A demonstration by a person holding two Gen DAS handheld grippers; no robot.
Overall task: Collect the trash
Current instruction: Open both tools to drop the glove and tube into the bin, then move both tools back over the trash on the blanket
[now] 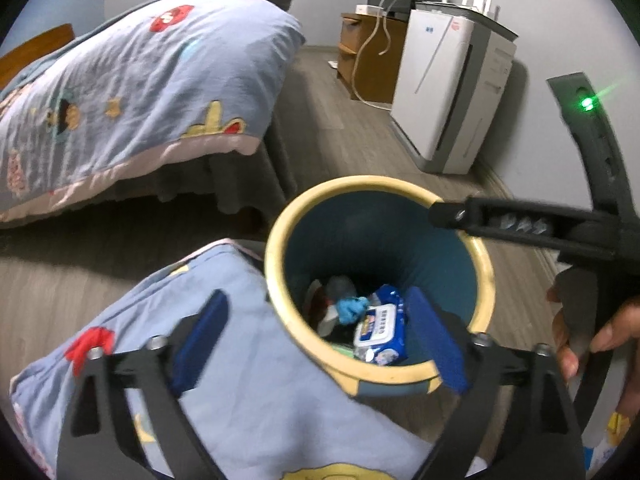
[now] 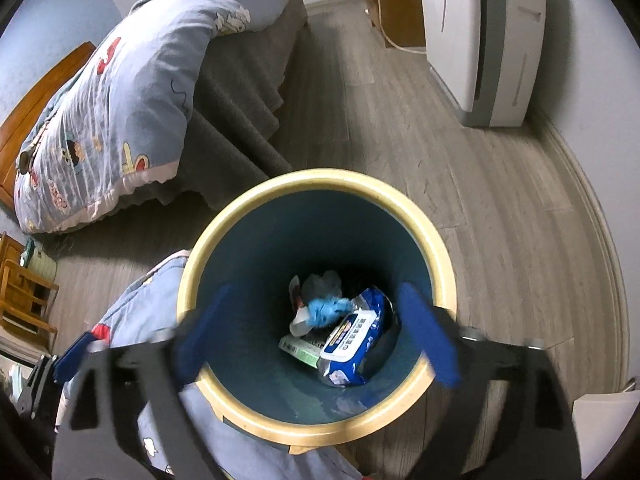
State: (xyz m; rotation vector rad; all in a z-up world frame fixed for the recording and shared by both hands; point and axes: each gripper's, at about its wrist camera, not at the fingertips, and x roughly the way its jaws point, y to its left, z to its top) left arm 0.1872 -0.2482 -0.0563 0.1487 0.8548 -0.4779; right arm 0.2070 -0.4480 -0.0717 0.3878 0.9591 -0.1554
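A round trash bin (image 1: 280, 224) with a cream rim and dark blue inside stands on the floor; it also shows in the right wrist view (image 2: 416, 208). Inside lie a blue wet-wipes pack (image 1: 380, 328) (image 2: 352, 344), a crumpled blue glove (image 1: 350, 308) (image 2: 322, 310), a green-white box (image 2: 300, 350) and grey wrappers. My left gripper (image 1: 320, 336) is open and empty, over the bin's near-left rim. My right gripper (image 2: 316, 328) is open and empty, straight above the bin's mouth; it also reaches over the far right rim in the left wrist view (image 1: 444, 212).
A blue cartoon quilt (image 1: 240, 380) lies against the bin's left side. A bed (image 1: 140, 92) with the same quilt stands at the far left. A white air purifier (image 1: 452, 92) and a wooden cabinet (image 1: 372, 64) stand along the far wall. Grey wood floor (image 2: 500, 220) surrounds the bin.
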